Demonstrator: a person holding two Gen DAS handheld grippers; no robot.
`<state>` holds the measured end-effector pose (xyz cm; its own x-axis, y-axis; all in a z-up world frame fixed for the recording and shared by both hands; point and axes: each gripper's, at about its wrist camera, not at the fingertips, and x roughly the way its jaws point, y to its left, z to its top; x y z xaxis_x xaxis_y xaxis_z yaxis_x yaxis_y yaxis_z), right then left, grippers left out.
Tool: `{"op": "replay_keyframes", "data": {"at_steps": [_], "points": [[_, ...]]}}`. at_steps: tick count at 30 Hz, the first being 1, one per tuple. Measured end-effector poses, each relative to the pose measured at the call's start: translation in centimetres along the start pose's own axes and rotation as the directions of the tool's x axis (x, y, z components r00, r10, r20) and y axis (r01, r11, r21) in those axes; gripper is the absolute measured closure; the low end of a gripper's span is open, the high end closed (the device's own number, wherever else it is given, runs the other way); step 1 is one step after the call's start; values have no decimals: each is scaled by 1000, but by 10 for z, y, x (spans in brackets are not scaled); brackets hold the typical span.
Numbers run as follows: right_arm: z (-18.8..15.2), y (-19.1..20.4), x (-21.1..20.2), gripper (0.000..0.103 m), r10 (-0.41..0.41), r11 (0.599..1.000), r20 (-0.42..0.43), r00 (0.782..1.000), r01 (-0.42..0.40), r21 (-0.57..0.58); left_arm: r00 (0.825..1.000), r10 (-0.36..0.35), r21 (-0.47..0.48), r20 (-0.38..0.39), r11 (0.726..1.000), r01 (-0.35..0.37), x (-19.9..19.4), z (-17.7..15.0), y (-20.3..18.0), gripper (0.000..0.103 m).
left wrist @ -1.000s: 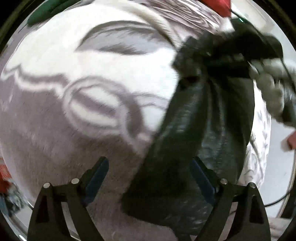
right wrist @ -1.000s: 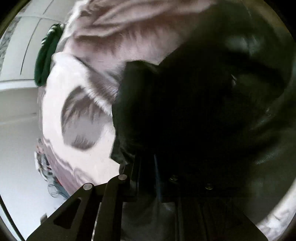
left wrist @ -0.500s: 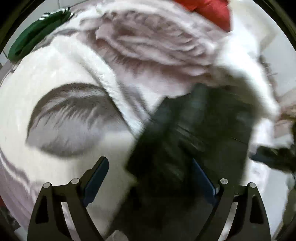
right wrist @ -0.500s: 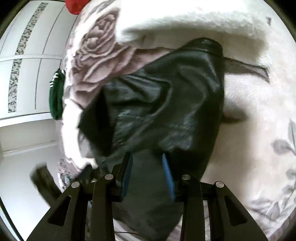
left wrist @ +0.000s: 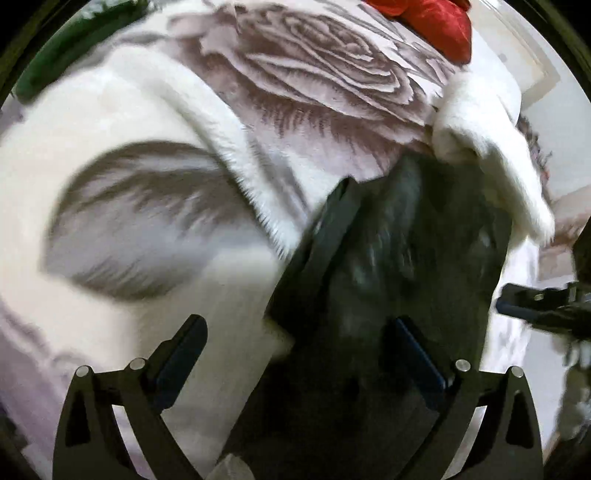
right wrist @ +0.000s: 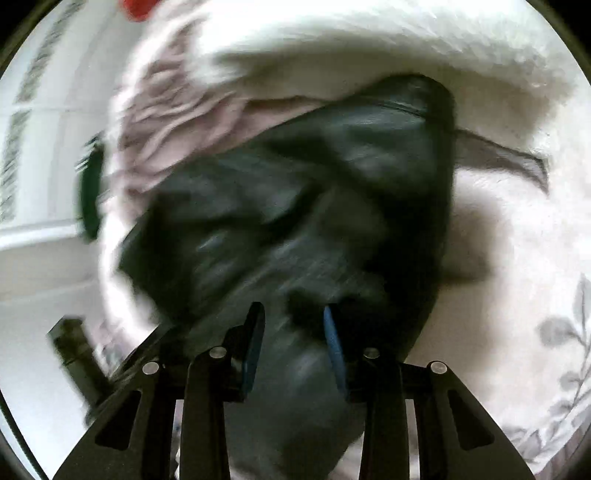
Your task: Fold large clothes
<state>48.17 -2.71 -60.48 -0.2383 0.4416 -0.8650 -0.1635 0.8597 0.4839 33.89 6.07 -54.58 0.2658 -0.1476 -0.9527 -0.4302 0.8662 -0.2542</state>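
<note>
A black leather-like garment (left wrist: 399, 266) lies bunched on a white and mauve rose-patterned blanket (left wrist: 155, 122). My left gripper (left wrist: 295, 354) is wide open above the garment's near end, and the cloth lies loose between the fingers. In the right wrist view the same garment (right wrist: 303, 206) fills the middle. My right gripper (right wrist: 291, 347) is part open, with the garment's near fold between the blue pads; whether they pinch it I cannot tell. The right gripper also shows in the left wrist view (left wrist: 543, 302) at the right edge.
A red cushion (left wrist: 432, 22) lies at the far end of the bed. A green garment (left wrist: 74, 44) lies at the far left edge, also in the right wrist view (right wrist: 90, 192). A folded white fleece edge (left wrist: 491, 136) overlaps the black garment's far side. White cupboard doors (right wrist: 33, 122) stand left.
The black garment has come down from hanging in the air onto the blanket. The right gripper's jaws have opened wider. Both views have swung toward the head of the bed.
</note>
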Motion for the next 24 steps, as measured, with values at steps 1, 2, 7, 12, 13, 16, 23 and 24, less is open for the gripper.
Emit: {"op": "replay_keyframes", "data": {"at_steps": [1,2,7,12,13,16,23,24], "points": [[-11,5,6,67,-10,1000,-28,1000,9,-29,999,44,21,8,999,-44,-7,-10,0,0],[-21,8,22,67,-37,997,-69,997,33,-64,995,96,39,15,995,-97,-11,-22,3,0],[-12,18,76,67,-198,977,-129,972,185,-106,996,91,-55,-27,994,-92,-3,-44,23,0],[8,82,19,66,-71,987,-19,997,68,-148,982,187,-108,35,977,-182,-34,-58,33,0],[15,98,25,66,-52,983,-27,998,47,-176,981,193,-128,37,974,-187,-37,-61,38,0],[42,136,89,66,-88,970,-77,993,68,-233,981,190,-184,32,966,-181,-41,-67,54,0],[50,158,109,65,-191,943,-104,976,153,-297,964,262,-199,51,948,-247,-54,-79,73,0],[41,158,91,65,-157,946,-94,983,123,-299,962,269,-211,48,944,-253,-56,-85,78,0]]}}
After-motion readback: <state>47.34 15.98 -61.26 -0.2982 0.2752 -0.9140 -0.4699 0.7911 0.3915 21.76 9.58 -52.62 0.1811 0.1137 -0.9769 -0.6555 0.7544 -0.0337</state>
